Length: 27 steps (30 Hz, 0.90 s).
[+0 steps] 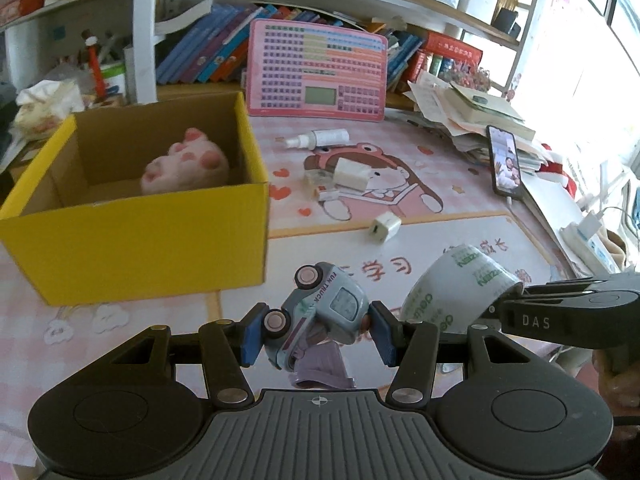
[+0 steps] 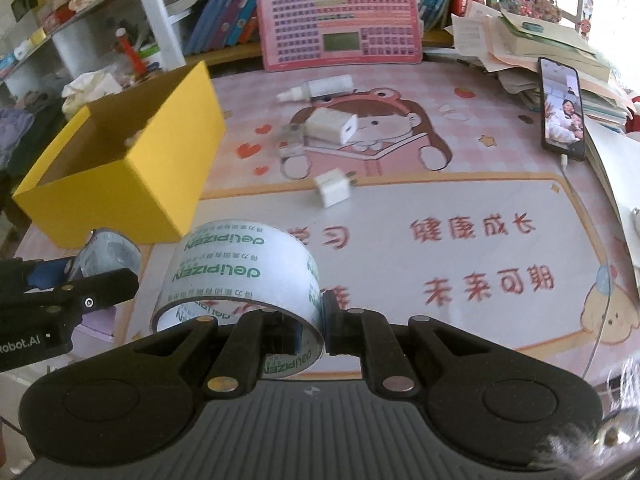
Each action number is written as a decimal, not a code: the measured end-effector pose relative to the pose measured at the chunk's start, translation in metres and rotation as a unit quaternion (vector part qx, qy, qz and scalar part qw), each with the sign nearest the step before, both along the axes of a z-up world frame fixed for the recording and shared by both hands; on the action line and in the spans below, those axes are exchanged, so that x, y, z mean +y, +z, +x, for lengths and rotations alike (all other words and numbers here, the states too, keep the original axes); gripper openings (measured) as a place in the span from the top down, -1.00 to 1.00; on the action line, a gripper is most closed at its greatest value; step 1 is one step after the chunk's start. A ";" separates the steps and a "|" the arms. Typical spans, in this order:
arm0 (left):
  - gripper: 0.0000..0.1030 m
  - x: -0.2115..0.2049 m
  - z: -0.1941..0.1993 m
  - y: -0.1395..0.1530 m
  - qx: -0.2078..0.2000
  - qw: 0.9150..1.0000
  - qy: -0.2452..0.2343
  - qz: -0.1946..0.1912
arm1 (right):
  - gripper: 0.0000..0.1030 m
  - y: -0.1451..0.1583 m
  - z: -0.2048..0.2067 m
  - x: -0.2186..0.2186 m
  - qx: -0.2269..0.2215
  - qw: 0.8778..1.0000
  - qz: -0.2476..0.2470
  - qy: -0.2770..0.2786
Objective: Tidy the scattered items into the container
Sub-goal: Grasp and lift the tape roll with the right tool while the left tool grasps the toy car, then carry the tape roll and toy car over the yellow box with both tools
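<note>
My left gripper (image 1: 316,330) is shut on a blue-grey toy truck (image 1: 320,312), held tilted above the mat, in front and to the right of the yellow cardboard box (image 1: 136,236). A pink plush paw (image 1: 186,166) lies inside the box. My right gripper (image 2: 310,320) is shut on the wall of a clear tape roll (image 2: 240,276), lifted just right of the left gripper; the roll also shows in the left wrist view (image 1: 456,288). The box (image 2: 120,168) stands ahead to its left.
On the pink cartoon mat lie a white spray bottle (image 2: 320,87), a large white charger (image 2: 332,126), a small white plug (image 2: 334,190) and a small clear item (image 2: 290,140). A phone (image 2: 562,108) leans on stacked papers at right. A pink keyboard toy (image 2: 340,18) stands behind.
</note>
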State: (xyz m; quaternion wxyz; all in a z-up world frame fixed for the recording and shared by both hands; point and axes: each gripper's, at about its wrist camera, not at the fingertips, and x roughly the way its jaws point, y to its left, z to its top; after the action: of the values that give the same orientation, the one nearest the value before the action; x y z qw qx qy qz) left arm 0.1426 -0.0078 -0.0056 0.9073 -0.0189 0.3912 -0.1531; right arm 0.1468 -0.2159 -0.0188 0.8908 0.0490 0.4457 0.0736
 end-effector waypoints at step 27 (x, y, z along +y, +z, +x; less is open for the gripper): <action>-0.03 0.100 -0.057 -0.004 -0.016 0.999 0.041 -0.018 | 0.81 -0.004 -0.048 0.113 0.008 0.998 -0.013 0.061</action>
State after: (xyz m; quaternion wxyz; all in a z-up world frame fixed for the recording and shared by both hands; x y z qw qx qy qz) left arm 0.0861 0.0926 -0.0097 0.9183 -0.0491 0.3729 -0.1234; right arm 0.0985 -0.1033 -0.0228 0.8814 0.0109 0.4562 0.1221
